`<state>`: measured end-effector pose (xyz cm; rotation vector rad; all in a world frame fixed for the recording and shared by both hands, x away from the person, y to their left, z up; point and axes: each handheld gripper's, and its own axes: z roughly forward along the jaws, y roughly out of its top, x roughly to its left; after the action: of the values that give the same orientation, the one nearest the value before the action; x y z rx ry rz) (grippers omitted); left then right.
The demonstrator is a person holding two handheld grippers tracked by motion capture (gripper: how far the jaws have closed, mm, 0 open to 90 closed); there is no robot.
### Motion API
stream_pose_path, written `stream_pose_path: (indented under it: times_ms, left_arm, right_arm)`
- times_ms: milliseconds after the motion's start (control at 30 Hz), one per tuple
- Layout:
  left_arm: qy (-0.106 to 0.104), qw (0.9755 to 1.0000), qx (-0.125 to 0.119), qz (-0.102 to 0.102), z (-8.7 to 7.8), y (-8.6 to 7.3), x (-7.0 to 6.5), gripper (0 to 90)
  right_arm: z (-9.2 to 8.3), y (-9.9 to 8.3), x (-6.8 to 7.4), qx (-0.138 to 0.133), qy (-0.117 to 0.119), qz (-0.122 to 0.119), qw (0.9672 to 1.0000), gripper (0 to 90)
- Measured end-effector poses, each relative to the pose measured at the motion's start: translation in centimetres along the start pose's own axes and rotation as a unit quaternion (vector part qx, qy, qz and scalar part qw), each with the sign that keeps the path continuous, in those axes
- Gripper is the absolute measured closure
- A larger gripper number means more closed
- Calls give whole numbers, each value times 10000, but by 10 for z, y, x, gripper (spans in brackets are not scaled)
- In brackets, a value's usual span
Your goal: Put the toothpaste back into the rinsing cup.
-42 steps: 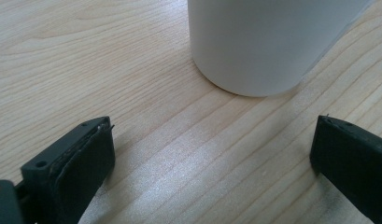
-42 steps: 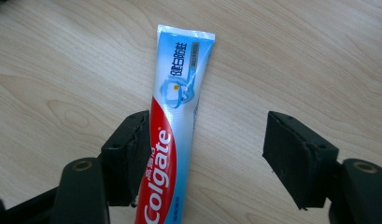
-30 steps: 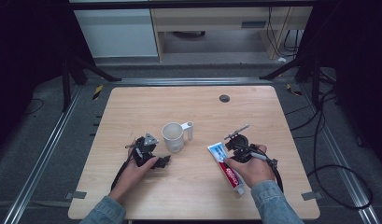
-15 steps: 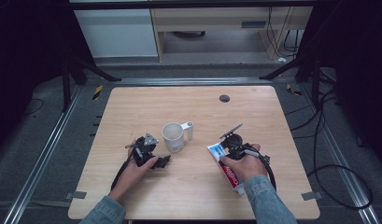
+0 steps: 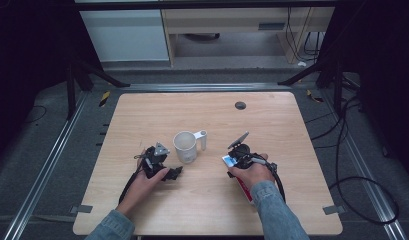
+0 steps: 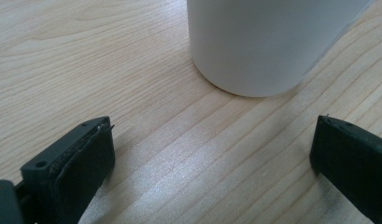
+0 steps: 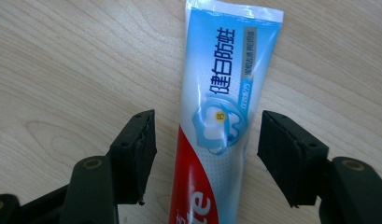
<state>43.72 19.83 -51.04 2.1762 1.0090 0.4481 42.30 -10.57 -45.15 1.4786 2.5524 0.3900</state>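
Your right gripper [image 7: 205, 156] straddles the toothpaste tube [image 7: 223, 107] with jaws parted, pads clear of it, the tube flat on the table [image 5: 272, 115] right of the white cup [image 5: 185, 146], while your left gripper [image 6: 212, 158] gapes empty just beside that cup.

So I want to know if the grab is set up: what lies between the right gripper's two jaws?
The toothpaste tube lies flat on the table between the open jaws of the right gripper, with bare gaps each side, seen in the right gripper view.

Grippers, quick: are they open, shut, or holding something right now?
Left gripper: open, nothing between its jaws, white cup just ahead.
Right gripper: open, jaws astride the toothpaste tube, not pressing it.
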Motion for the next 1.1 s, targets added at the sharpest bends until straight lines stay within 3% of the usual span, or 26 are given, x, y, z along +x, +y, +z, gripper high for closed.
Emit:
stream_pose_path:
  times_ms: [567, 1100]
  left_arm:
    - [-9, 10000, 0, 7, 0, 0, 0, 0]
    - [-15, 10000, 0, 12, 0, 0, 0, 0]
  right_arm:
    - [17, 7, -8, 233, 20, 157, 9996, 405]
    - [24, 10, -10, 338, 68, 91, 9994, 465]
